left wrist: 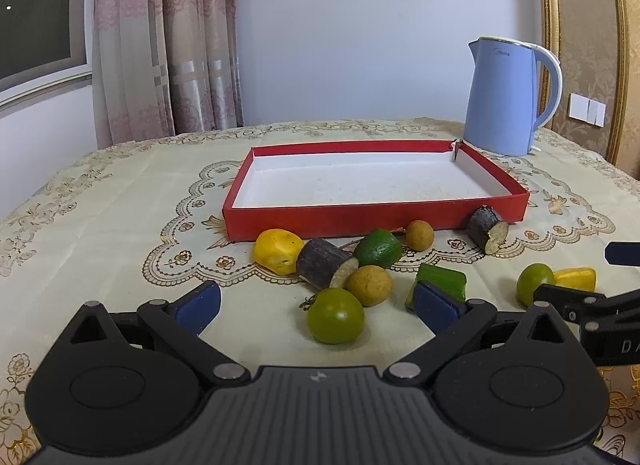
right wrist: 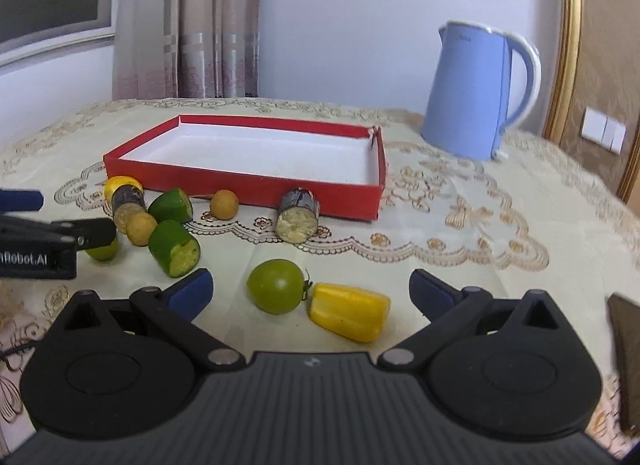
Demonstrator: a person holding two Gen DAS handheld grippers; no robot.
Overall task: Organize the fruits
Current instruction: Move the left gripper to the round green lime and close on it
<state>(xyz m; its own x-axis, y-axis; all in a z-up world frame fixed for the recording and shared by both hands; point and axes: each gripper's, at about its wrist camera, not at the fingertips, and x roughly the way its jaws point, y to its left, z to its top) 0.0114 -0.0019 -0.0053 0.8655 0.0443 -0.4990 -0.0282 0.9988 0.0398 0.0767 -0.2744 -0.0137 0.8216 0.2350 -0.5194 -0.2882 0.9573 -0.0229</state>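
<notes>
Currently both grippers hang spread and empty, the left gripper (left wrist: 316, 301) nearest a green tomato (left wrist: 335, 315) just ahead between its fingers, the red tray (left wrist: 360, 221) beyond.

Red tray (left wrist: 320, 221) holds nothing; fruit pieces (left wrist: 335, 315) scattered on cloth before it.
</notes>
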